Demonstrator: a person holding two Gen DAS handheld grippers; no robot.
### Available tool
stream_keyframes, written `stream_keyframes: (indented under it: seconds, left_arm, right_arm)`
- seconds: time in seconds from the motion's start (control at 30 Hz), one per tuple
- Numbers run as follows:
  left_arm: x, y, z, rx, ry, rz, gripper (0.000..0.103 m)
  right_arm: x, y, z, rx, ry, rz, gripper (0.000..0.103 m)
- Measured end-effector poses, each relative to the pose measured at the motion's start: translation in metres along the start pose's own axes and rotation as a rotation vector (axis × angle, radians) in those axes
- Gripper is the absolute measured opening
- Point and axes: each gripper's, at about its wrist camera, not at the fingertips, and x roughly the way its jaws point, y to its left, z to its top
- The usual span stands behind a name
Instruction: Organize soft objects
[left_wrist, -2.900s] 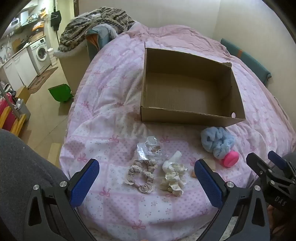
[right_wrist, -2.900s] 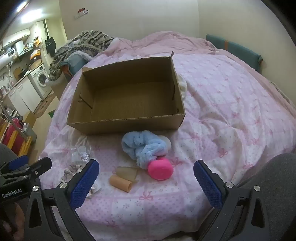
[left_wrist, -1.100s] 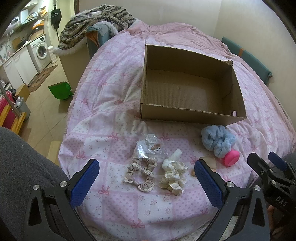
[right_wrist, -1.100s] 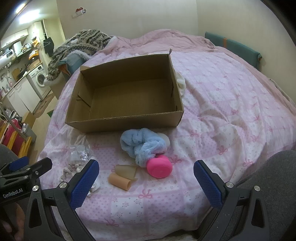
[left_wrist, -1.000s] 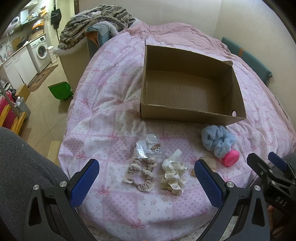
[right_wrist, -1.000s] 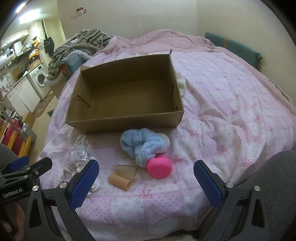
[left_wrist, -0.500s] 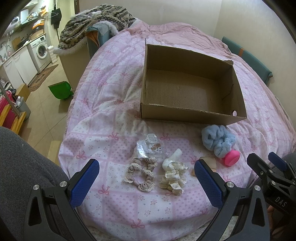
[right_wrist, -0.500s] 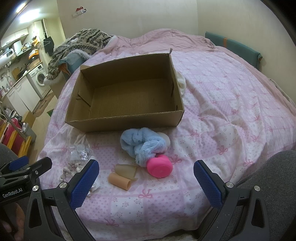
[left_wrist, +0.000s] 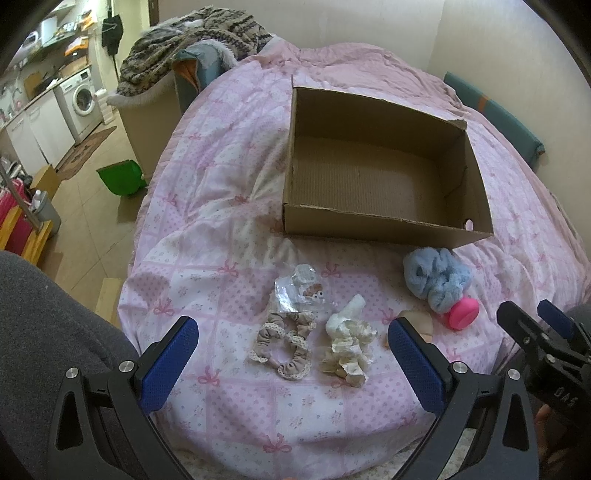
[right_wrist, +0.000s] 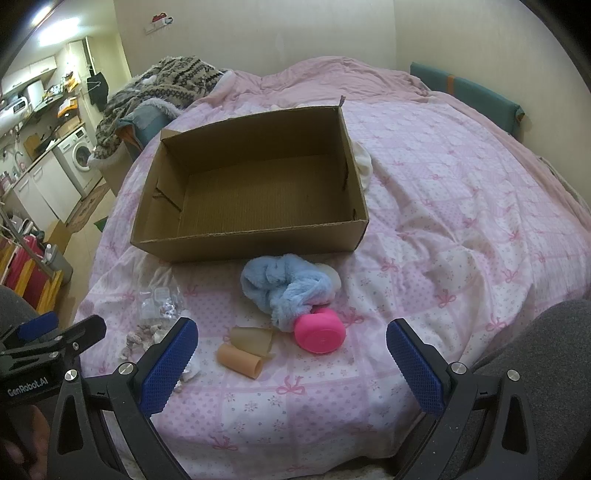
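The left gripper (left_wrist: 291, 354) is hovering over the near edge of the bed (left_wrist: 236, 406) with its jaws spread wide, gripping nothing. Lying just ahead of it, between its fingers, are a beige scrunchie (left_wrist: 282, 347) and, to that one's right, a cream scrunchie (left_wrist: 347, 347). A little farther on, a clear packet (left_wrist: 299, 288) is sitting just beyond the beige one.

The right gripper (right_wrist: 291, 354) is likewise spread and empty. Directly ahead of it, between its fingers, a tan tube (right_wrist: 239, 360) is lying against a translucent cup (right_wrist: 255, 339), and a pink disc (right_wrist: 320, 335) is sitting just right of them — touching the blue scrunchie (right_wrist: 284, 286) behind it. The left gripper is showing at the lower left of this view.

Farther ahead of both grippers, the box (right_wrist: 207, 245) is standing open on the quilt — nothing is showing inside it. Beyond the bed to the left, a washer (left_wrist: 83, 98) is standing in the kitchen area.
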Motion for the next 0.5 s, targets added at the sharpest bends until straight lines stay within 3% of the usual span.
stream_keyframes:
  seconds: [0.3,0.4,0.5]
  left_arm:
    - [0.007,0.018,0.026,-0.055,0.135,0.041,0.103]
    - [0.015,0.029,0.040,-0.085,0.200,0.013,0.103]
    - [0.028,0.038,0.053,-0.081,0.264,0.031,0.103]
  right_arm:
    - [-0.001,-0.022,0.040,0.075,0.094,0.118,0.103]
    - [0.018,-0.031,0.049,0.135,0.212,0.186,0.103]
    - [0.044,-0.030,0.042,0.187,0.369,0.273,0.103]
